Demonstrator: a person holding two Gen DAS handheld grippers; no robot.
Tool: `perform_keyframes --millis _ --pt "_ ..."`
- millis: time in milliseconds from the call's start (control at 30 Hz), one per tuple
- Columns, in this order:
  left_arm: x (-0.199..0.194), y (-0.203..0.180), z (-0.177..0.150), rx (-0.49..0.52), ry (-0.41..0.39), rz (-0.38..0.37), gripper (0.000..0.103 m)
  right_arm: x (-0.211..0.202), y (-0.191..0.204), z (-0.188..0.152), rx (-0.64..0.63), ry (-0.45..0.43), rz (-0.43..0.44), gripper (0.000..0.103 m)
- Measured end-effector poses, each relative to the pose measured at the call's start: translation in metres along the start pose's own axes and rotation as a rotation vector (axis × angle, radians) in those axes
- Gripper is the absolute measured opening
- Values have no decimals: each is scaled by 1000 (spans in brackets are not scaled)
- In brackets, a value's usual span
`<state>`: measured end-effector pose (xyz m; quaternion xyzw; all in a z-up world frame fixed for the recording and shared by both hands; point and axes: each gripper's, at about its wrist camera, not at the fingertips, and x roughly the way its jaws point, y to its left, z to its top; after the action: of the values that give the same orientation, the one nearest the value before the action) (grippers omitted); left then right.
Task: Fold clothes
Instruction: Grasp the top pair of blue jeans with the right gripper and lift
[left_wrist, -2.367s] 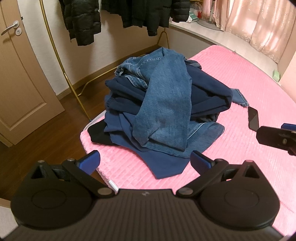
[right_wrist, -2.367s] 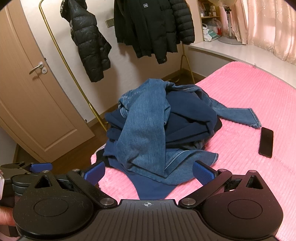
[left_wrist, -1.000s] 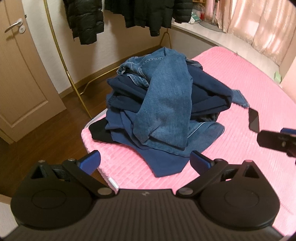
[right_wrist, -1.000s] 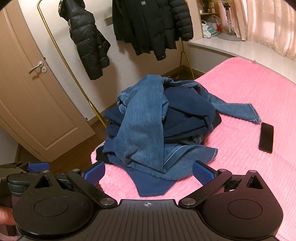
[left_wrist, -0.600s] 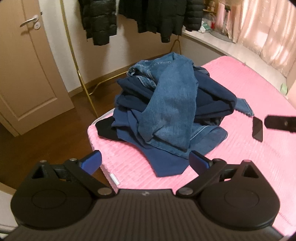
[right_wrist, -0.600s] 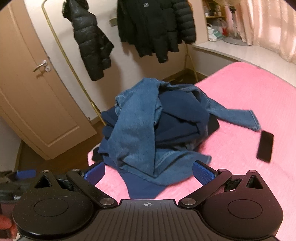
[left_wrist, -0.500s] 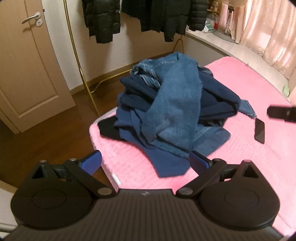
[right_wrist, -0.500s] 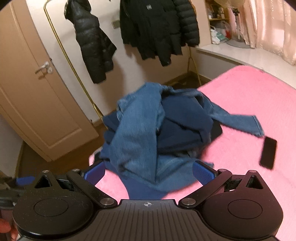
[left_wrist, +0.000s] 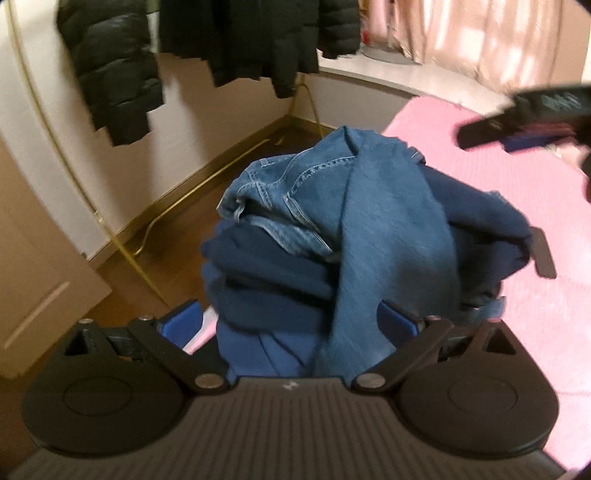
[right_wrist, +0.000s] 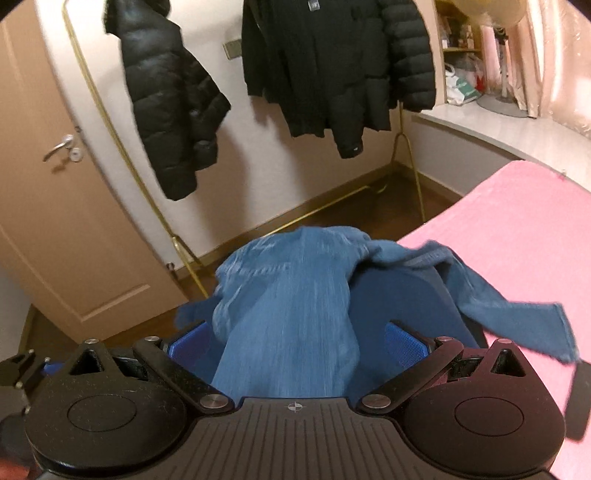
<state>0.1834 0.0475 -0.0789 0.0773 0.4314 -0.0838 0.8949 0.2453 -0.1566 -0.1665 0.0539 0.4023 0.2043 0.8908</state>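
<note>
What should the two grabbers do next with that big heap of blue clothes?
Probably close the right gripper on the light blue denim jeans lying on top of the pile and lift them off. Both the right and the left gripper are open, with cloth between the fingers, and nothing is held yet.

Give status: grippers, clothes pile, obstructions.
Left gripper open, right gripper open, both at the pile. Jeans top the unfolded heap. Phone lies beside it on the bed.

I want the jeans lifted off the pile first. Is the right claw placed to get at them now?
Probably yes. The right claw is open, its fingers either side of the jeans draped atop the clothes pile, with nothing between. Contact is unclear through blur.
</note>
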Motion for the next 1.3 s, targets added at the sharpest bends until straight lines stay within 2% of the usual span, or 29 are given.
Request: perform_keyframes --millis 133,267,300,333,400,433,467,500,533,567,633,767,900,967,1167,1300 --pt "30 19 10 1 -4 -49 99 73 -9 23 -7 67 -21 102" --pt "47 36 9 -27 27 -64 99 130 -17 30 6 146 -37 102" --pt "50 40 7 -39 36 -59 99 137 -18 31 17 140 -24 101" --pt "53 44 5 -50 46 -55 99 143 -19 32 27 135 -14 90" --pt "55 51 3 -61 60 -46 99 155 -19 34 30 151 -27 86" --pt "54 53 2 -67 58 -43 99 156 -19 34 25 151 -50 71" --pt "52 55 2 -72 53 -41 99 156 -19 33 20 151 -74 60" --pt "50 58 3 -77 48 -39 99 156 -19 33 17 150 -95 37" --pt "47 59 3 -80 38 -38 99 151 -22 32 27 142 -86 19" --pt "44 59 4 -82 26 -38 99 144 -24 33 43 132 -76 18" --pt "36 58 7 -69 -5 -41 99 123 -27 35 57 85 -37 14" --pt "20 52 16 -32 -67 -53 99 70 -27 42 121 -25 65 12" --pt "2 41 22 -6 -123 -78 99 -3 -30 36 204 -160 147 12" --pt "-8 31 23 13 -148 -96 99 -44 -33 26 229 -215 150 12" --pt "-52 -14 15 57 -231 -155 100 -182 -55 -32 336 -373 152 12" --pt "-88 -57 -1 56 -258 -214 101 -283 -79 -91 430 -470 124 12"
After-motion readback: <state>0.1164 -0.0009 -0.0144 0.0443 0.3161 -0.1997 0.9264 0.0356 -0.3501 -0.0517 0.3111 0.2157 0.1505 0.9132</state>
